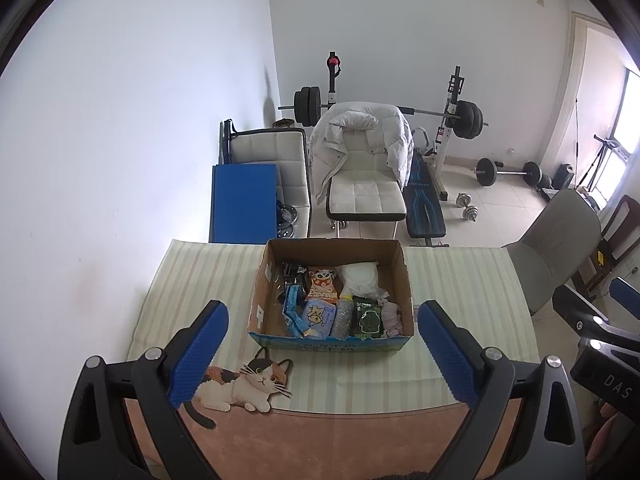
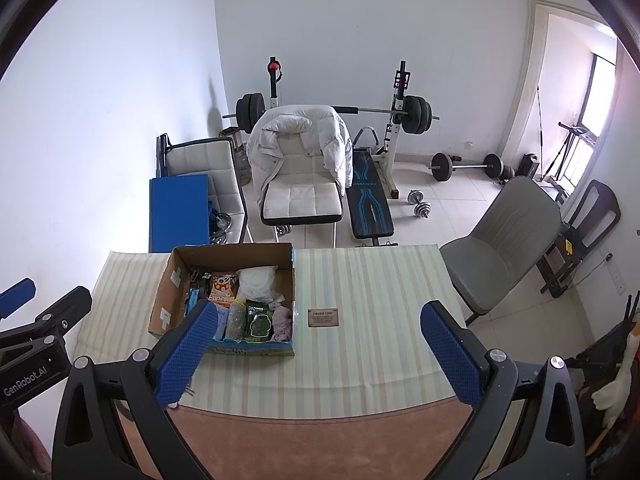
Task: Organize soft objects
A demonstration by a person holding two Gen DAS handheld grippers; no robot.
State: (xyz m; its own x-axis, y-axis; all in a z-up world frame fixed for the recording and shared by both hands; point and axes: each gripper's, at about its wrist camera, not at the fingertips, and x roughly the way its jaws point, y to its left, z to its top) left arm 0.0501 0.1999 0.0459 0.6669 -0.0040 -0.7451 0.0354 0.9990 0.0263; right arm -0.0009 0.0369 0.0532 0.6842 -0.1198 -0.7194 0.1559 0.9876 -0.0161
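On the striped table mat (image 1: 192, 280), near its far edge: an open cardboard box (image 1: 260, 288) packed with soft things. Among them an orange snack bag (image 1: 321, 283), a white plastic bag (image 1: 360, 276), a light blue pouch (image 1: 318, 318), a dark green packet (image 1: 368, 316) and pink cloth (image 1: 392, 316) in the near right corner, all inside the walls, none lying loose on the mat in either view.

Above the table's near edge: left gripper (image 1: 322, 356), jaws spread wide, nothing between them, aimed at the box front. Beside it, right gripper (image 2: 316, 354), equally wide and empty, aimed at bare mat to the right of the box.

Step in hand: not settled by these pictures. Fits a filled box about to be unpacked and sorted onto the mat; fits equally a box just filled, with both grippers drawn back. No particular move called for on that evidence. For any grip on these goods, though: a gentle, wide pinch on crinkly film and limp cloth, likely to slump or slip.

Only in the left view: a cat-shaped mat (image 1: 244, 384) in front of the box. Only in the right view: a small printed label (image 2: 324, 317) on the mat right of the box, and a white plush duck (image 2: 616, 380) at the far right edge.
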